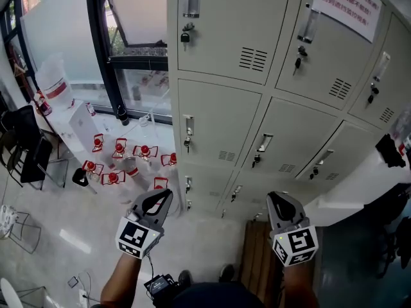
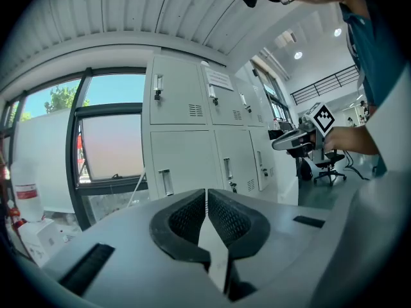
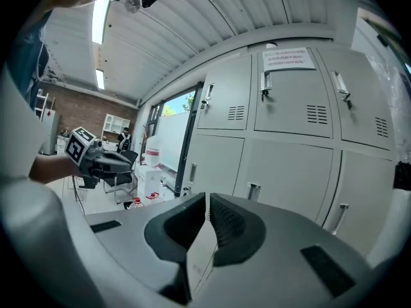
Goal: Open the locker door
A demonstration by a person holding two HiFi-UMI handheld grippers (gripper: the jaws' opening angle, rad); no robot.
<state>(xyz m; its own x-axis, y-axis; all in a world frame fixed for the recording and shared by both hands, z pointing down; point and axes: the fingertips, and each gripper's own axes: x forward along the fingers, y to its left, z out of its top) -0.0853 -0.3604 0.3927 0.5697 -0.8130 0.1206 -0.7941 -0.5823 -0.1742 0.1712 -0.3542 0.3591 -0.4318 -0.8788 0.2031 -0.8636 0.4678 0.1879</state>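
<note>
A bank of grey lockers (image 1: 282,76) fills the upper right of the head view, and every door I see is closed. The middle-row left door (image 1: 221,117) has a vertical handle (image 1: 188,126) with a key lock under it. The top-left door carries a padlock (image 1: 185,37). My left gripper (image 1: 164,196) is held low in front of the lockers, shut and empty, apart from any door. My right gripper (image 1: 277,199) hovers beside it, also shut on nothing. The lockers (image 2: 192,133) stand ahead beyond the closed left gripper (image 2: 206,194). The right gripper (image 3: 207,201) faces lockers (image 3: 289,127) too.
Several red-capped bottles (image 1: 121,151) lie on the floor left of the lockers, under a black-framed window (image 1: 103,50). A white box (image 1: 83,124), a large water jug (image 1: 54,82) and a black chair (image 1: 26,147) stand further left. A paper notice (image 1: 350,2) hangs on an upper door.
</note>
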